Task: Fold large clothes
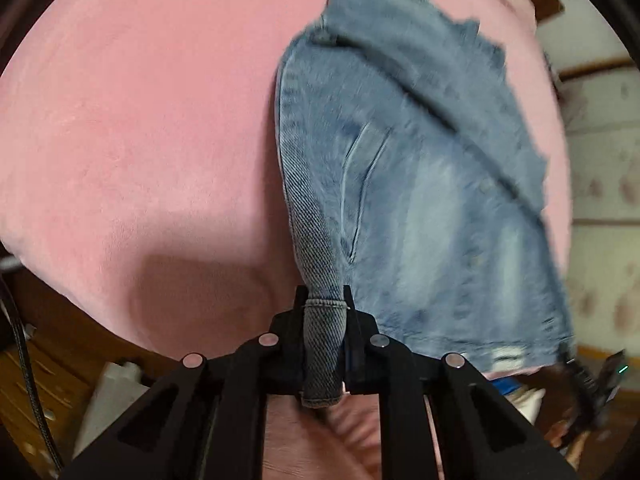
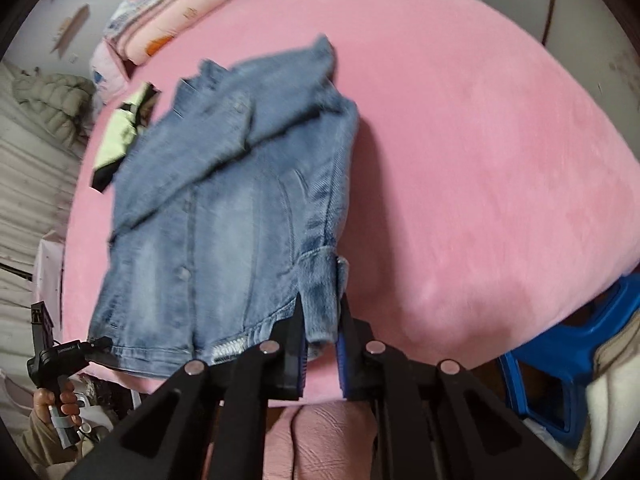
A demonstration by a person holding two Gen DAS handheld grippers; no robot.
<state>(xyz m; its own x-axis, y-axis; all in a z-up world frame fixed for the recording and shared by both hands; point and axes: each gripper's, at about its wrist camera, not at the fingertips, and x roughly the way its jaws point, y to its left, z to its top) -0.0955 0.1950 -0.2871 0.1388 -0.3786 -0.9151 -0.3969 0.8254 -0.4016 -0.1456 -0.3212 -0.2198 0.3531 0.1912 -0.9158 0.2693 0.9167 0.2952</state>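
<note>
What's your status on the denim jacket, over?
Left gripper and right gripper both shut on the denim jacket hem corners. Jacket partly folded on pink bed. Yellow-green garment beside the collar, otherwise clear.

Nothing to read here, folks. The one candidate is a strip of pale lettering on the black handheld device [image 2: 66,354] at the lower left of the right wrist view, and it's too small and smeared to spell out. The folded bedding [image 2: 168,12] at the upper left of that view carries printed patterns, but no letters come through. Over in the left wrist view, not a word, number or label shows anywhere.
</note>
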